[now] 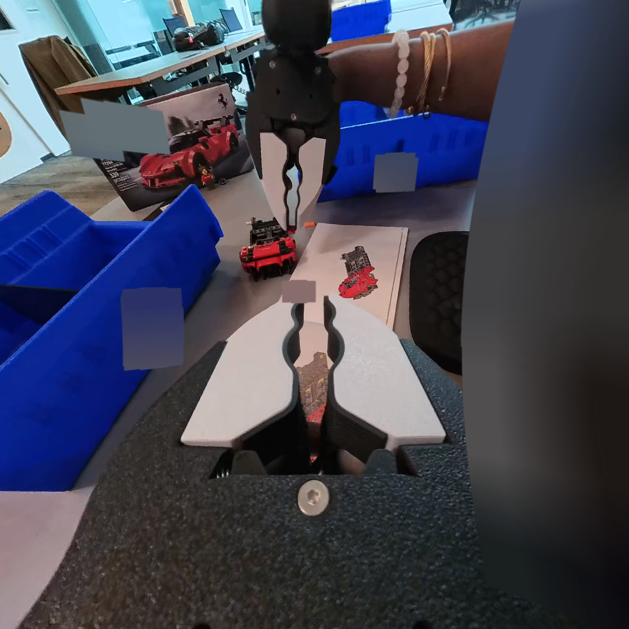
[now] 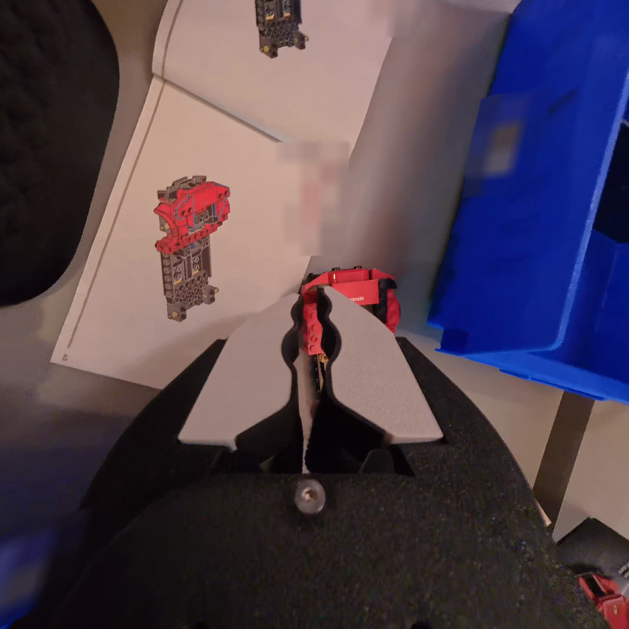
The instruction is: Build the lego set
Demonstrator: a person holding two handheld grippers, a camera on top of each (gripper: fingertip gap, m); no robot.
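White lettering and a piece count stand in the lower left corner of the dark lego set box [image 1: 190, 149], under a small black horse emblem [image 1: 223, 100] (blurred patches cover part of its front). The red car model [image 2: 354, 292] bears tiny pale lettering on its rear plate, too small to read.

Office: long wood-edged desks [image 1: 143, 76], glass partitions [image 1: 136, 30], wood-look floor [image 1: 51, 177].
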